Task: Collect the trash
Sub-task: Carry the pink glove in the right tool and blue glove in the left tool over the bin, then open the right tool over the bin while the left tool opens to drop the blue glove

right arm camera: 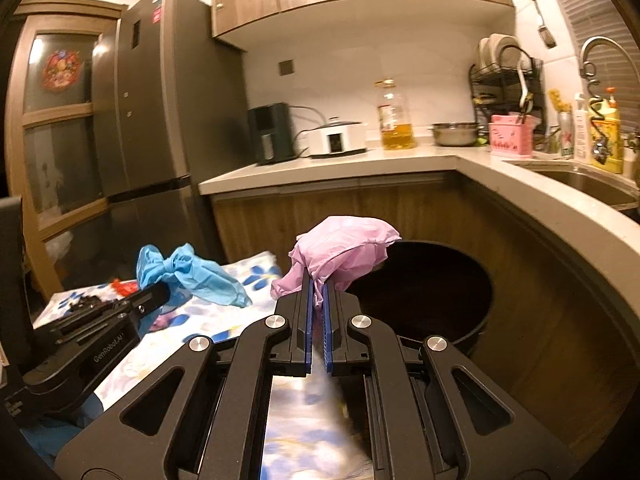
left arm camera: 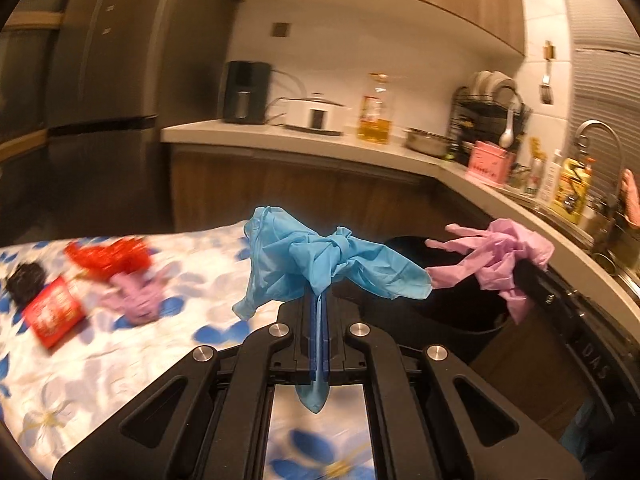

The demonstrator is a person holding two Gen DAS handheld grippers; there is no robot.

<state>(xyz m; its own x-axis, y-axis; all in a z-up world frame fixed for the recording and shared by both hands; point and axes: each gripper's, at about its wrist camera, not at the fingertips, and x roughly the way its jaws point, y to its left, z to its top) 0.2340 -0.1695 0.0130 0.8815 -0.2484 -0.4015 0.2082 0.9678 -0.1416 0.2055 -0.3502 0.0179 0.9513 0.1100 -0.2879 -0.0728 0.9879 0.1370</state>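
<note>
- The left gripper (left arm camera: 319,300) had its fingers (left arm camera: 311,320) clamped together on a knotted blue glove (left arm camera: 320,256), which bunched above the fingertips; one tail hung back between the fingers toward the camera.
- The right gripper (right arm camera: 318,296) had its fingers (right arm camera: 308,312) nearly together, clamped on a crumpled pink glove (right arm camera: 344,252) that bulged above and ahead of the fingertips.
- A dark, round bin (right arm camera: 436,292) stood open just ahead and to the right of the right fingers; the pink glove hung at its near rim.
- In the left wrist view the bin (left arm camera: 460,312) lay ahead and right of the left fingers, with the pink glove (left arm camera: 500,256) above it.
- A table (left arm camera: 120,360) with a white cloth with blue flowers lay below and to the left of the left fingers.
- On the table, well left of the left fingers, lay blurred trash: a red wrapper (left arm camera: 106,258), a red box (left arm camera: 54,312), a black clump (left arm camera: 24,284) and another pink glove (left arm camera: 138,296).
- In the right wrist view the left gripper (right arm camera: 160,294) showed to the left of the right fingers, with the blue glove (right arm camera: 188,274) above the table (right arm camera: 224,320).
- Beyond both pairs of fingers ran a kitchen counter (right arm camera: 360,164) carrying an oil bottle (right arm camera: 394,120) and a cooker (right arm camera: 336,140).
</note>
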